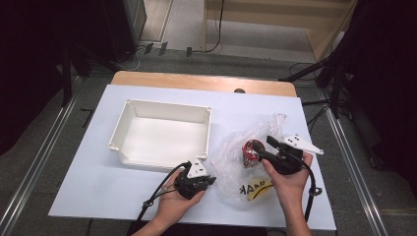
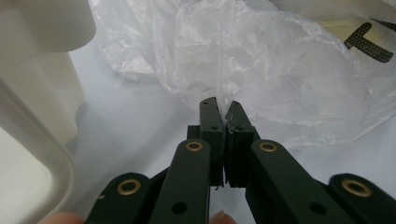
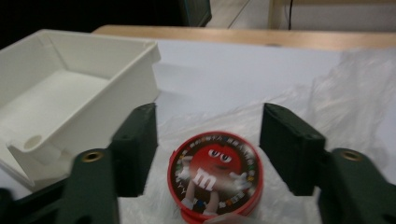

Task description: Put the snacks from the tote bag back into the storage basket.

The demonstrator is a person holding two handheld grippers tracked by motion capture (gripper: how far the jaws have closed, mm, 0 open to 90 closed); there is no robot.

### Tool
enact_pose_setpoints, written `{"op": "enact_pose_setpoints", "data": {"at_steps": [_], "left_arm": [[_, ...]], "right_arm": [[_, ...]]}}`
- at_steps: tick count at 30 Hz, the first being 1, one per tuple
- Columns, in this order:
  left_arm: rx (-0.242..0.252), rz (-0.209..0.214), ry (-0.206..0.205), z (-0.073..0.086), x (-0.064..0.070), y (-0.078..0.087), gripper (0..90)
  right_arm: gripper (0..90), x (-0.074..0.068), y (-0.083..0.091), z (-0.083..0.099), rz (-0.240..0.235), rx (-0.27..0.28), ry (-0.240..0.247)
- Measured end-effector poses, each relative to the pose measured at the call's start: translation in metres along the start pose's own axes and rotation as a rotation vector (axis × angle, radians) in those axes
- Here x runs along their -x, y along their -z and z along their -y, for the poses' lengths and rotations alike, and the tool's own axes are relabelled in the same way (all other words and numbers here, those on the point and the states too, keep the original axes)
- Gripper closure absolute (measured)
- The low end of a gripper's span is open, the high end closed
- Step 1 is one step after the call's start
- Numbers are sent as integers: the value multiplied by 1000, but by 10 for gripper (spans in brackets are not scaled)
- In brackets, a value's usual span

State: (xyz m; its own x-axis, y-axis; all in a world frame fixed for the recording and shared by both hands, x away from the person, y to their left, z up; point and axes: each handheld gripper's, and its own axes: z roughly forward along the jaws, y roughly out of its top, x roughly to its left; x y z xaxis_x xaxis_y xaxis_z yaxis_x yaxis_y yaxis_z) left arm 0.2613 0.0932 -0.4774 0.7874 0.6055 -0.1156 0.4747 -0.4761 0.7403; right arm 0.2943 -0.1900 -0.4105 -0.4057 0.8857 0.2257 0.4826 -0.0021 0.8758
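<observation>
A crumpled clear plastic bag (image 1: 241, 162) (image 2: 261, 70) lies on the white table right of centre, with black lettering and a yellow patch near its front. My left gripper (image 1: 210, 181) (image 2: 223, 106) is shut on the bag's left edge, a fold of film pinched between its jaws. A round red candy tin (image 1: 252, 151) (image 3: 215, 176) with a cartoon lid rests on the bag. My right gripper (image 1: 260, 147) (image 3: 208, 149) is open, its jaws standing either side of the tin without touching it.
An open white plastic box (image 1: 162, 132) (image 3: 70, 98) stands at centre-left, close to the bag's left edge, and its corner (image 2: 42, 51) is next to my left gripper. The table's wooden far edge (image 1: 201, 81) is behind it.
</observation>
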Motion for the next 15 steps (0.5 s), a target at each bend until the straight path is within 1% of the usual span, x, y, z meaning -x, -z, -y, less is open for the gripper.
{"op": "enact_pose_setpoints", "data": {"at_steps": [1, 2, 3, 4, 5, 6, 8, 12, 13, 14, 15], "left_arm": [[-1, 1, 0, 0, 0, 0, 891], [-1, 1, 0, 0, 0, 0, 891], [-3, 0, -2, 0, 0, 0, 891], [-3, 0, -2, 0, 0, 0, 891], [-2, 0, 0, 0, 0, 0, 891], [-3, -1, -1, 0, 0, 0, 891], [-1, 3, 0, 0, 0, 0, 891], [-3, 2, -3, 0, 0, 0, 891], [-3, 2, -3, 0, 0, 0, 891], [-4, 1, -2, 0, 1, 0, 891], [-7, 0, -4, 0, 1, 0, 891]], "right_arm": [[299, -1, -4, 2, 4, -21, 1], [299, -1, -4, 2, 4, -21, 1], [218, -4, -11, 8, 17, -55, -2], [218, -4, -11, 8, 17, -55, -2], [192, -4, -13, 11, 18, -64, 1], [161, -4, -16, 16, 33, -82, -7], [156, -3, -18, 22, 40, -93, -12], [161, -1, -24, 37, 46, -136, -22], [166, -1, -25, 40, 50, -150, -17], [166, -1, -25, 40, 50, -150, -17], [173, -2, -29, 44, 59, -169, -11]]}}
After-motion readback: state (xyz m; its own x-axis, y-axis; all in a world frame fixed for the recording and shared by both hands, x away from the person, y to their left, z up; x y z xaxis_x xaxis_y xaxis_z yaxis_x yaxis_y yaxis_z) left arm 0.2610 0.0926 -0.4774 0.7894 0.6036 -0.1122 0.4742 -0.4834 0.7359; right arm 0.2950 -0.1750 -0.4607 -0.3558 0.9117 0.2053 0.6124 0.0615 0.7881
